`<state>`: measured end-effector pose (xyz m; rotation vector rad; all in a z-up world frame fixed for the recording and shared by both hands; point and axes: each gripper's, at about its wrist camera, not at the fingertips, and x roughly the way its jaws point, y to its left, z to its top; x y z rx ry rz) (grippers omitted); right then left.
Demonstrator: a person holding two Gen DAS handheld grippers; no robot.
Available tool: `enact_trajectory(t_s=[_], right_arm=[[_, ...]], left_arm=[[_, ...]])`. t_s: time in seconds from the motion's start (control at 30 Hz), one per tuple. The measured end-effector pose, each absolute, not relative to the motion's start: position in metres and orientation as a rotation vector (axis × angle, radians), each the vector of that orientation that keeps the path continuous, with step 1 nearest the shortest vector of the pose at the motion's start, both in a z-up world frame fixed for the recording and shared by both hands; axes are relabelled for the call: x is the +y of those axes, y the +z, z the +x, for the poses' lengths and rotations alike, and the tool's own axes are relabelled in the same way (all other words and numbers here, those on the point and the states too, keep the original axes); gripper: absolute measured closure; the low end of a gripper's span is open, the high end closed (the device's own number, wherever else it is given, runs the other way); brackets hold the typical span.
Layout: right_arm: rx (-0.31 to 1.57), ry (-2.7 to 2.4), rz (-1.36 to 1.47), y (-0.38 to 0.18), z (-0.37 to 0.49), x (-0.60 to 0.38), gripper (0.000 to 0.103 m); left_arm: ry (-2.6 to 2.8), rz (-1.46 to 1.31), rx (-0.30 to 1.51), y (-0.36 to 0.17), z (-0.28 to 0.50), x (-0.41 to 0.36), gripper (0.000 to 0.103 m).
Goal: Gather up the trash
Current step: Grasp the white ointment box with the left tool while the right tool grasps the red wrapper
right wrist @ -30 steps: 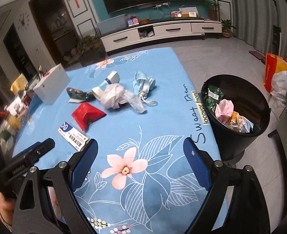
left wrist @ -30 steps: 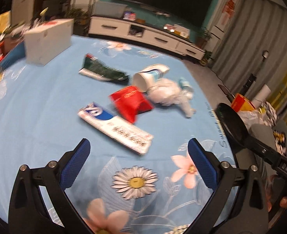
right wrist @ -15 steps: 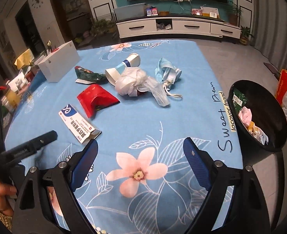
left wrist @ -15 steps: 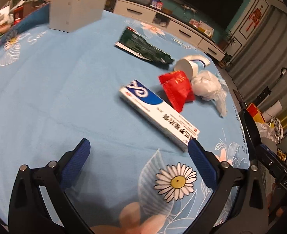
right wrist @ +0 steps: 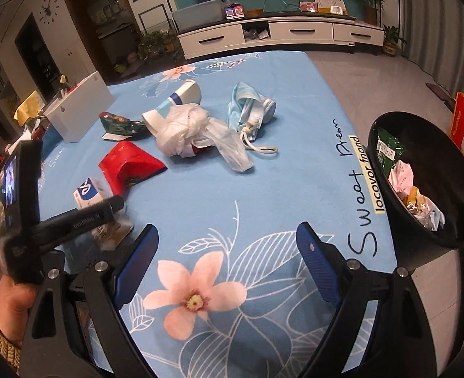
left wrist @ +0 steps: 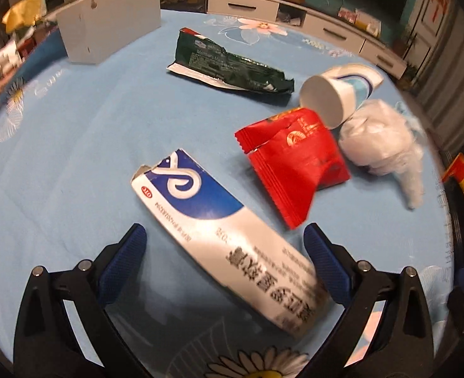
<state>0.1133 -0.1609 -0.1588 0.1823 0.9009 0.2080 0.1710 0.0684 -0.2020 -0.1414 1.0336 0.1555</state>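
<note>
A white-and-blue carton (left wrist: 213,220) lies flat on the blue flowered tablecloth, running slantwise between the spread fingers of my left gripper (left wrist: 225,252); the pads do not press on it. Just beyond it are a red wrapper (left wrist: 295,157), a green wrapper (left wrist: 228,63), a tipped paper cup (left wrist: 335,91) and a knotted white plastic bag (left wrist: 380,135). My right gripper (right wrist: 228,252) hangs open over a pink flower print with nothing between its fingers. A blue face mask (right wrist: 247,110) lies past the bag. The black bin (right wrist: 446,157) stands off the table's right edge.
A white box (left wrist: 105,31) stands upright at the table's far left, with clutter behind it. A hand (right wrist: 11,293) holds the left tool at the lower left of the right wrist view. The bin holds several wrappers. Bags sit on the floor behind it.
My left gripper has dropped and swung toward the carton, which now lies between its fingers. The right gripper has sunk nearer the cloth, still open.
</note>
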Motion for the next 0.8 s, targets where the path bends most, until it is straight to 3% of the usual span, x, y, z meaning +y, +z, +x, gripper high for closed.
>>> enact_trajectory(t_s=[0.13, 0.23, 0.3, 0.37, 0.8], right_arm=[[0.881, 0.25, 0.166, -0.155, 0.123, -0.153, 0.016], [0.874, 0.316, 0.154, -0.154, 0.133, -0.138, 0.016], [0.87, 0.354, 0.134, -0.155, 0.141, -0.126, 0.016], [0.865, 0.391, 0.108, -0.155, 0.148, -0.112, 0.016], [0.865, 0.535, -0.07, -0.168, 0.196, -0.026, 0.015]], left_arm=[[0.13, -0.081, 1.011, -0.201, 0.163, 0.071, 0.011], [0.081, -0.036, 0.984, -0.197, 0.148, 0.079, 0.031], [0.05, -0.024, 0.972, -0.195, 0.141, 0.087, 0.051], [-0.001, -0.04, 0.967, -0.192, 0.135, 0.1, 0.056], [-0.019, -0.134, 0.853, -0.169, 0.114, 0.158, 0.06]])
